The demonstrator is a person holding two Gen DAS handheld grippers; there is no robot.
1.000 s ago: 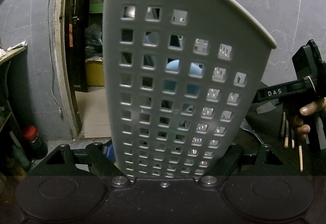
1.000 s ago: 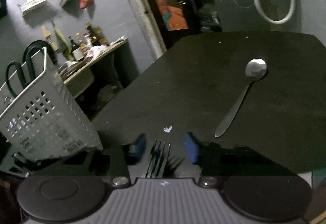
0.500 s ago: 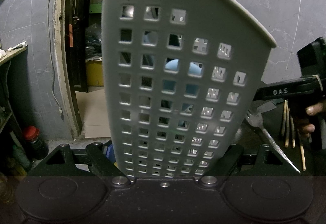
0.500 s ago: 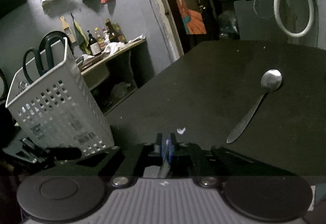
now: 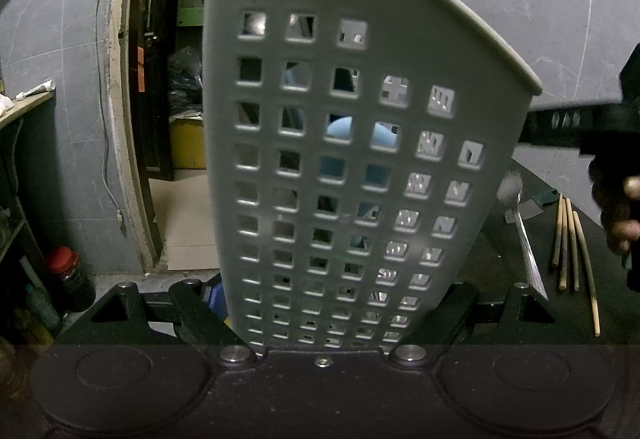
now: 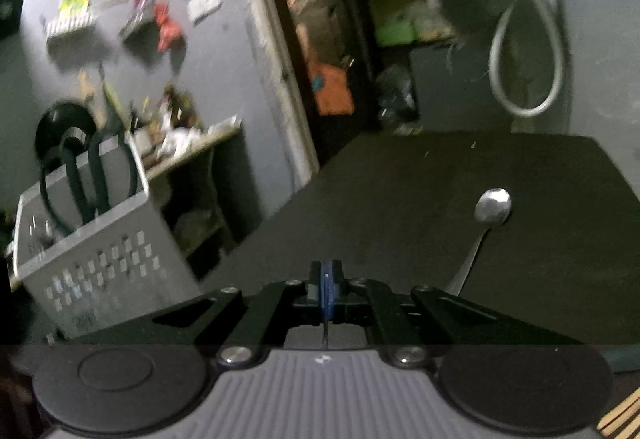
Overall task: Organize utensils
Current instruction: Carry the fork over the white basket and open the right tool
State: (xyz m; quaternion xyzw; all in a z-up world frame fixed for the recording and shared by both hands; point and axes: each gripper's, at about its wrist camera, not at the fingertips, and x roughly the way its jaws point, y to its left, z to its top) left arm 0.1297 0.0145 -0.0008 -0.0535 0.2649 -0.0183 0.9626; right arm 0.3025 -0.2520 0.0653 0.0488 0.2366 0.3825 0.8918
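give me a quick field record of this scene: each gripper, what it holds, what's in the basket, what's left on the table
left gripper: clamped on the grey perforated basket, held upright
right gripper: shut on a thin metal utensil, seemingly the fork
basket contents: black-handled scissors; something blue shows through the holes
table: dark top
still on table: spoon, chopsticks, part of a knife
person: hand on the right gripper's handle

Our left gripper (image 5: 324,303) had black angular linkage arms, silver screws and round discs on its dark body. Our right gripper (image 6: 326,291) showed blue pads (image 6: 325,289), black linkages and a grey ribbed housing.
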